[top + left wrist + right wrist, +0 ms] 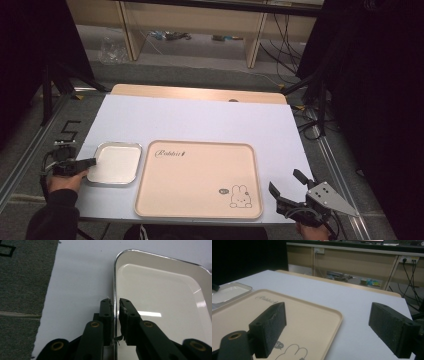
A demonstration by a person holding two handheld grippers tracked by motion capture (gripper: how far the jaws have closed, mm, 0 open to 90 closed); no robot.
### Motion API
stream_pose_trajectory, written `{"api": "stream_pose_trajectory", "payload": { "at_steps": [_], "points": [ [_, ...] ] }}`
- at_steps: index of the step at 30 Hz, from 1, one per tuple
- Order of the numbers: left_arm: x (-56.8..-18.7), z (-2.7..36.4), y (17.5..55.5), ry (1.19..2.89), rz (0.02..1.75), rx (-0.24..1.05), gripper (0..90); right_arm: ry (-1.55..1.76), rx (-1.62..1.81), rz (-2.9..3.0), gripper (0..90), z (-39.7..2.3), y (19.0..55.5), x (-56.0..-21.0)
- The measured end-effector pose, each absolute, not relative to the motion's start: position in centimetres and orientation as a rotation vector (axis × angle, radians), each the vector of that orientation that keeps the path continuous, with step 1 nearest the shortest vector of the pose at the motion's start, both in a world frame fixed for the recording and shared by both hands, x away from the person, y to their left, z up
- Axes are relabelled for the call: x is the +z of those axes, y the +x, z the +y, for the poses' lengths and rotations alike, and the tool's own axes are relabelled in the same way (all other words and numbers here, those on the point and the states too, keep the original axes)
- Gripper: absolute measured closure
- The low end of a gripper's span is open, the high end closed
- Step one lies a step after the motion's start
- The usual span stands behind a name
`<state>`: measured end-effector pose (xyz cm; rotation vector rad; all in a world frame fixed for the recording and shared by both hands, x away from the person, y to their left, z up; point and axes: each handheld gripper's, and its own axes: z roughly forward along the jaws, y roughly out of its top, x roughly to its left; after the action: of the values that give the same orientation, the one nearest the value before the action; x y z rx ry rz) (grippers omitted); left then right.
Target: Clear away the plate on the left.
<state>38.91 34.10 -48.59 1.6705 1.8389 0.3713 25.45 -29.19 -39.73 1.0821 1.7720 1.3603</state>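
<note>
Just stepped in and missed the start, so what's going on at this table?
A person is working at a white-topped table with a gripper in each hand. The left gripper has its jaws closed on the rim of a small metal tray, which sits flat beside a large beige tray with a rabbit drawing. The right gripper is open and holds nothing, poised off the beige tray's near right corner. Both trays look empty.
</note>
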Motion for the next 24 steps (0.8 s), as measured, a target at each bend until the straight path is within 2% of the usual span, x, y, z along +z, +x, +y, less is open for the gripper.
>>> {"api": "stream_pose_trajectory", "payload": {
  "at_steps": [13, 20, 24],
  "points": [
    [-48.8, 34.5, 39.3, 1.557, 1.835, 0.322, 87.3, 1.076, 1.349, 1.783, 15.2, -29.1, 25.6, -39.7],
    [-48.3, 34.5, 38.9, 1.501, 1.806, 0.372, 88.1, 1.087, 1.345, 1.784, 15.1, -29.2, 25.7, -39.7],
    [-47.8, 34.6, 38.6, 1.414, 1.797, 0.377, 88.1, 1.090, 1.345, 1.792, 15.2, -29.2, 25.6, -39.7]
  ]
}}
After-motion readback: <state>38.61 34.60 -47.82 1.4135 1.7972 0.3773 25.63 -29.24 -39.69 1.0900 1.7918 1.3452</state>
